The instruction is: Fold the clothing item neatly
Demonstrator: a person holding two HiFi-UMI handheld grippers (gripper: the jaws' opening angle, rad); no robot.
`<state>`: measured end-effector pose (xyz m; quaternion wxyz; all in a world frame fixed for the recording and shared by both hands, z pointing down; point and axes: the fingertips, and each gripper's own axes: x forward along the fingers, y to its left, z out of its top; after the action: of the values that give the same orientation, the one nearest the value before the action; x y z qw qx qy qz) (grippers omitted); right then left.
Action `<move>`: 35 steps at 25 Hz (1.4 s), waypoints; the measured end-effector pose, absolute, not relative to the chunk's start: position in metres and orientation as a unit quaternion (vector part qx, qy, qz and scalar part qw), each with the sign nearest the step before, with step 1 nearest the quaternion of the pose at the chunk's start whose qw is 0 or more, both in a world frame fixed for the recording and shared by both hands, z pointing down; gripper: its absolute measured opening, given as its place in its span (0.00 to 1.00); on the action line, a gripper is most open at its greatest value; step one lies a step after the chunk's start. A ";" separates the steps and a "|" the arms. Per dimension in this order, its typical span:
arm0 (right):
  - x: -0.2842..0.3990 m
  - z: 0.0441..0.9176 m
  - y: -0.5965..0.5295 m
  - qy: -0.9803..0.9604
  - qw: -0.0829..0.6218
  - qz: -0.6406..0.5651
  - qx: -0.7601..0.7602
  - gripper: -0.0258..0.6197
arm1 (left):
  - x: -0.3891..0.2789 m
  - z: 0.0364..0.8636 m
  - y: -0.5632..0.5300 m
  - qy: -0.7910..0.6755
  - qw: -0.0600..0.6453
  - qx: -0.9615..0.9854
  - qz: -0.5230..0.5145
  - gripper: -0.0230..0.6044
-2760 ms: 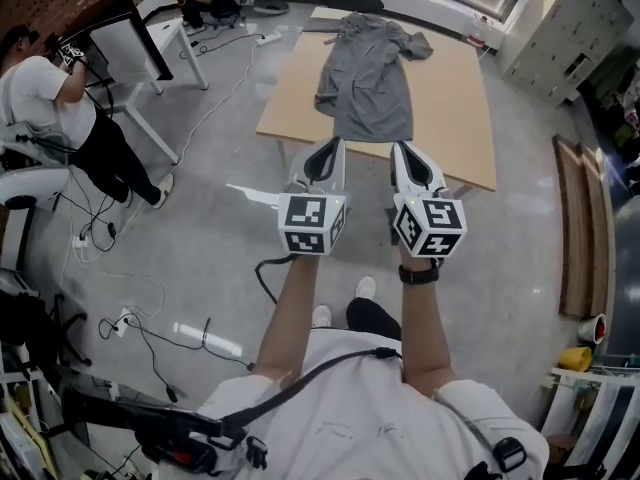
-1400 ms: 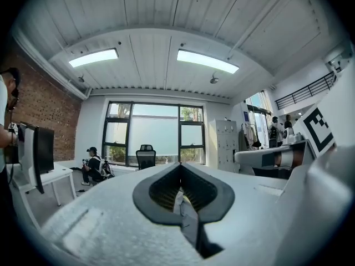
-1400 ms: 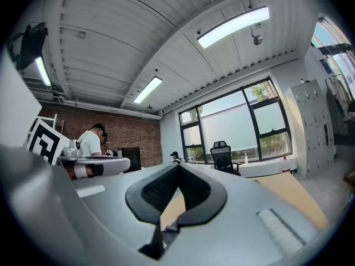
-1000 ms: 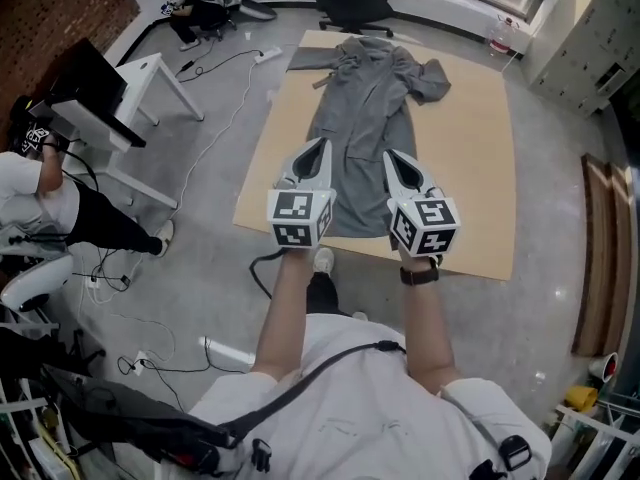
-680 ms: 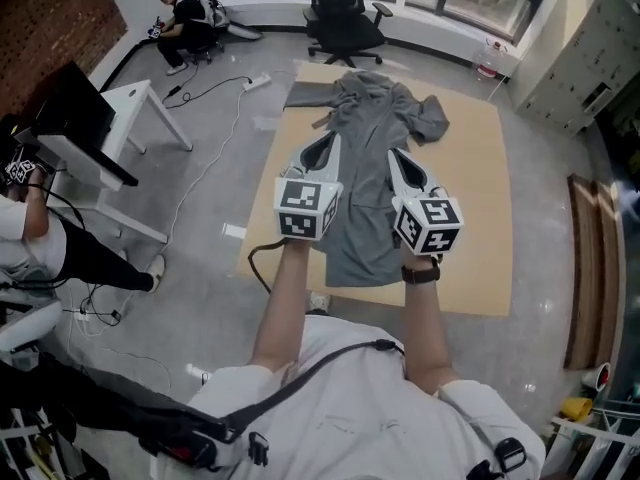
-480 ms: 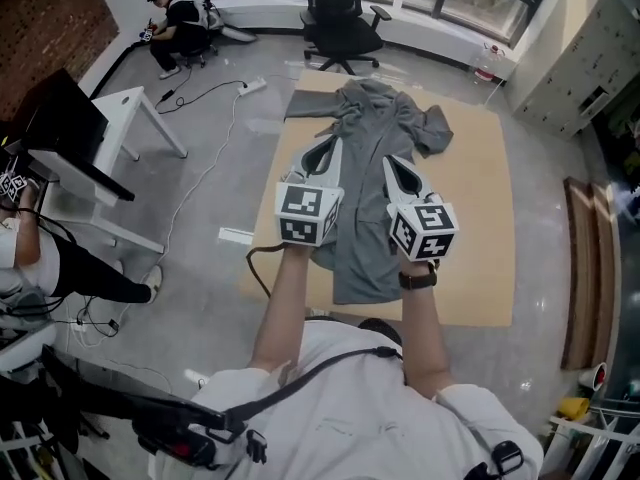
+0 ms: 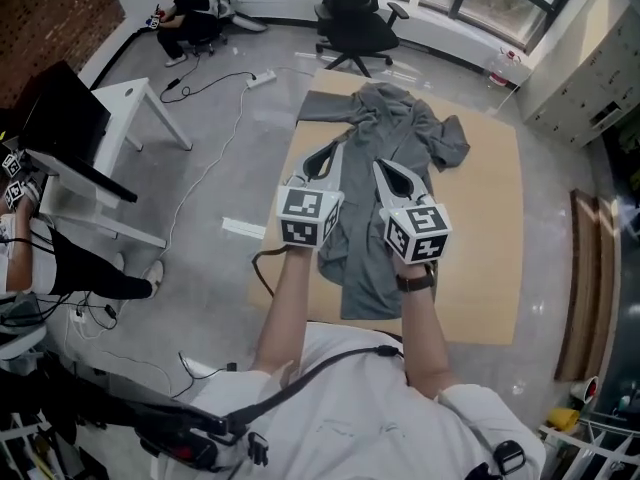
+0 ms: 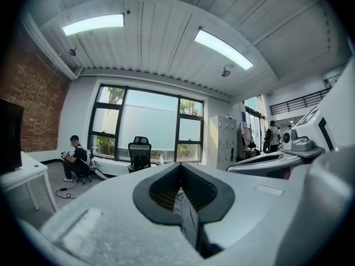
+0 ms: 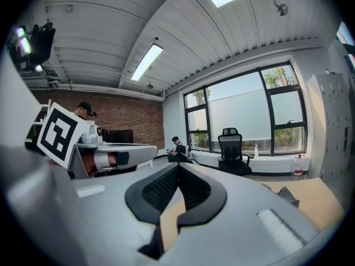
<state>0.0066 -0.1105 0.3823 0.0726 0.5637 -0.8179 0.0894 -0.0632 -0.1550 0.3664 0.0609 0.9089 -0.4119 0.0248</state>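
While both claws are pressed together with nothing between them, a person stands at the near edge of a brown board [image 7: 480, 248] laid on the floor [image 7: 560, 148], arms out over the gray garment [image 7: 372, 268] that is to be folded. The left claw [image 7: 333, 149] and right claw [image 7: 381, 166] are held side by side and roughly level. Both point along the garment toward an office chair [image 7: 355, 18] at the far end. Each claw's own camera takes in windows and ceiling rather than cloth, so they appear to be well above the fabric and touching none of it.

The garment lies lengthwise down the middle of the board with its hem nearest the person. At the far end its upper part is bunched, and one sleeve [image 7: 450, 146] is thrown out to the right. The board seems to be there to give a clean, flat surface and keep the cloth off the concrete.

Shut, empty claws suit an approach: nothing is gripped, and folding looks not yet begun. A likely first job is to spread both claws and take hold of the cloth, perhaps to smooth the rumpled top before any fold is made. Another person [image 7: 185, 18] sits in the far corner, well clear of the work.
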 end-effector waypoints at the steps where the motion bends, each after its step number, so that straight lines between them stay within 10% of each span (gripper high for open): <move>1: 0.006 0.385 -0.114 -0.819 0.075 0.093 0.562 0.05 | -0.064 0.369 -0.157 -0.413 0.062 0.908 0.029 0.04; 35: -0.018 0.466 -0.127 -0.847 0.131 0.165 0.489 0.05 | -0.141 0.503 -0.154 -0.474 0.168 0.854 0.134 0.04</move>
<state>-0.0185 -0.1272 0.4663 0.1306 0.4887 -0.8466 0.1653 -0.1409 -0.1536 0.5030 0.1682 0.8539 -0.4740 0.1336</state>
